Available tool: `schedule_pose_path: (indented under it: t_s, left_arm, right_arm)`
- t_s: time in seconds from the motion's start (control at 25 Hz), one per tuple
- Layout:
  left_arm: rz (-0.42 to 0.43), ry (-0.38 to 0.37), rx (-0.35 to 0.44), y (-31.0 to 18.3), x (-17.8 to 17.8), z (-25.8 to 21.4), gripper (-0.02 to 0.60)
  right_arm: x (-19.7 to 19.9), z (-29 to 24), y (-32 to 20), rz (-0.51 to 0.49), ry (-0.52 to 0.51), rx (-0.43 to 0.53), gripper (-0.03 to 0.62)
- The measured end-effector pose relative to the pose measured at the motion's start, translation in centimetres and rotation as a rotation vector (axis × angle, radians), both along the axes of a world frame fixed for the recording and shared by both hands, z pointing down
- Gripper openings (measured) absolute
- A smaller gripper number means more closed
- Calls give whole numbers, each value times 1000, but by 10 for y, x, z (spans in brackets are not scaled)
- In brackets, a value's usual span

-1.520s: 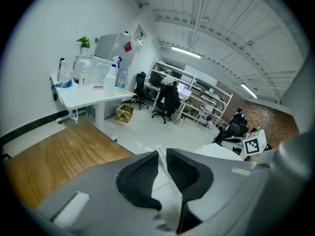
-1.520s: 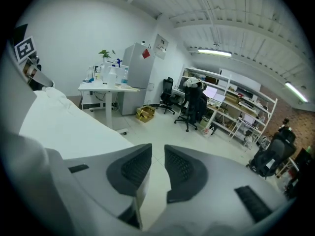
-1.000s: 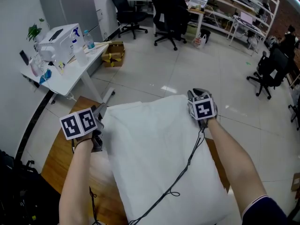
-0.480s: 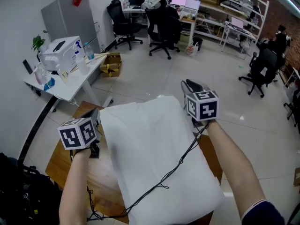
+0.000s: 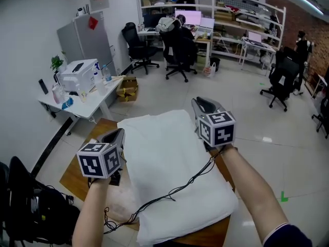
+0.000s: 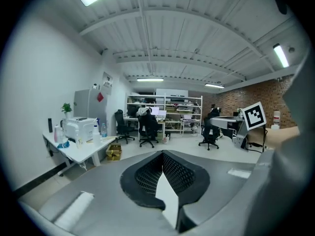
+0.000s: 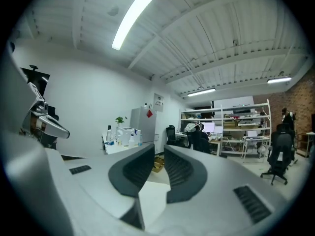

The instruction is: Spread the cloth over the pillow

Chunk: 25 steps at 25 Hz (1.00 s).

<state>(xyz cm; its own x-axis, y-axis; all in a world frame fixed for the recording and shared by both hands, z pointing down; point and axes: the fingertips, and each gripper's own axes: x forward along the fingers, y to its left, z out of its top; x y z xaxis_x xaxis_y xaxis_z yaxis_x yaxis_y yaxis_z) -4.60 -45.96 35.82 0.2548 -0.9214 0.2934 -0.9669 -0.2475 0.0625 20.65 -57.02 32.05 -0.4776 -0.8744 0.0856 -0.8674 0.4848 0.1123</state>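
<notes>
Cloth (image 5: pixel 160 143) lying over pillow (image 5: pixel 218 210) on counter (image 5: pixel 77 171), long axis pointing away from person (image 5: pixel 249 189) | left tool (image 5: pixel 117 136) pinching far corner | right tool (image 5: pixel 200 105) jaws just closing, pinching other corner

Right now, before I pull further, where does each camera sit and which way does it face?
Head view: on the person's head, looking steeply down at the cloth on the table; left tool, right tool and forearms show.
Left gripper view: on the left tool, facing across the room; its jaws are shut on the cloth.
Right gripper view: on the right tool, facing likewise; its jaws, just closing, hold cloth.
Shared: all three show the shelves.
</notes>
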Motion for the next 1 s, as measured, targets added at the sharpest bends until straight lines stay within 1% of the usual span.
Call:
schedule_pose_path:
  t_s: [0.12,0.28,0.52,0.6,0.76,0.88,0.92,0.96,1.0]
  left_arm:
    - [51,-18,28,29,22,-13,3]
    - [116,0,70,69,50,-26,3]
    - [210,41,132,130,70,-37,3]
    - [232,40,146,153,74,-38,3]
    - [269,32,164,192,82,-35,3]
    - [301,51,162,218,88,-33,3]
    - [312,53,161,226,91,-31,4]
    - [324,53,158,234,95,-29,5]
    - [335,52,153,241,98,-25,3]
  right_arm:
    - [0,-10,39,-19,-42,16,60]
    - [1,-23,97,-43,-116,35,55]
    - [-13,-58,193,-75,-232,107,51]
    - [-17,-67,225,-82,-257,126,48]
    - [-20,-69,282,-74,-255,150,46]
    - [-18,-57,317,-54,-273,125,46]
    - [-16,-52,326,-45,-267,116,37]
    - [-14,-44,334,-35,-246,109,11]
    - [-13,-36,340,-26,-214,105,0]
